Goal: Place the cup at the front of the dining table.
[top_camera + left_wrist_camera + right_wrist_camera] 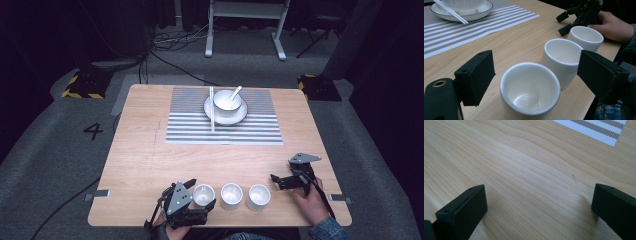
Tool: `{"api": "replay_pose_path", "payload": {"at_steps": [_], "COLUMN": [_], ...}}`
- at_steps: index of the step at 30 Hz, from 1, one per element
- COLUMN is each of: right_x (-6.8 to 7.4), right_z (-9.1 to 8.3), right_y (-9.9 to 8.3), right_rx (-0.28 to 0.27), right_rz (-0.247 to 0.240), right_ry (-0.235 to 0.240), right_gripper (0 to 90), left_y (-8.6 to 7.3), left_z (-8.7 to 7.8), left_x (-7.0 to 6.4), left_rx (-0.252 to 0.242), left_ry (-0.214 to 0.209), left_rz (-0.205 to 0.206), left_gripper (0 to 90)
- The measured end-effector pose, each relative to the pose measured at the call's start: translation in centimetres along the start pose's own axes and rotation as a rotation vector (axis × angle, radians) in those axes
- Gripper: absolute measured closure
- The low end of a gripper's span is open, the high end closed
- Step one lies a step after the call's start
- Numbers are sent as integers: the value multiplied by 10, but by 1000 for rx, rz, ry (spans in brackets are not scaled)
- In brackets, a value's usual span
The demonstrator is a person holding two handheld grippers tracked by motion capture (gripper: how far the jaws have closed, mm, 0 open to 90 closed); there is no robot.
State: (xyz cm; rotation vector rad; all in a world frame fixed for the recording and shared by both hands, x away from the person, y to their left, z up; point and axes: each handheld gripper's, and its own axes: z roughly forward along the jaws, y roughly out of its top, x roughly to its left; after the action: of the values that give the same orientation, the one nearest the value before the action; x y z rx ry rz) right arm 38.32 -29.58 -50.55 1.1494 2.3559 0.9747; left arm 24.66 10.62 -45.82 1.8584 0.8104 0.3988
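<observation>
Wooden table [150,150], light grain, four corners in the high view. Along its near edge, three white cups in a row, upright and empty: left cup [203,194], middle cup [231,195], right cup [259,196], each just beside the next, not clearly touching.

Left gripper [203,194] at the near edge toward the left corner, held by a hand [175,231] from below; jaws spread wide, one on either side of the left cup, not pressing it. In the left gripper view, same cup [530,91] between the two black jaws with a gap on both sides, middle cup [562,60] and right cup [586,38] lined up behind it.

Right gripper [278,181] near the right edge, just beside the right cup, held in the right hand [309,202]; jaws parted, nothing between them. In the right gripper view, bare wood [529,177] between the spread jaws, a corner of the striped mat [599,128] at top right.

Striped placemat [224,127] toward the far edge, about centred. On it a white plate [240,116] carrying a bowl [226,102], a white spoon [235,92] leaning out of the bowl, chopsticks [212,107] laid across the plate's left rim.

Beyond the table: grey floor, cables, a white stand's legs [245,30].
</observation>
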Motion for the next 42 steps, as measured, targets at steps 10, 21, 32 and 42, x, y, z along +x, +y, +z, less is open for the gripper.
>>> {"api": "replay_pose_path", "payload": {"at_steps": [10,21,32,42], "right_x": [0,0,0,0], "right_z": [0,0,0,0], "right_y": [0,0,0,0], "right_rx": [0,0,0,0], "right_rz": [0,0,0,0], "right_ry": [0,0,0,0], "right_gripper": [3,3,3,3], "left_y": [-15,-29,-35,-30], "left_z": [15,27,32,30], "left_x": [2,10,13,10], "left_rx": [45,92,148,172], "left_ry": [-6,-59,-31,-21], "left_rz": [1,-31,-12,17], "left_gripper": [143,140,251,263]}}
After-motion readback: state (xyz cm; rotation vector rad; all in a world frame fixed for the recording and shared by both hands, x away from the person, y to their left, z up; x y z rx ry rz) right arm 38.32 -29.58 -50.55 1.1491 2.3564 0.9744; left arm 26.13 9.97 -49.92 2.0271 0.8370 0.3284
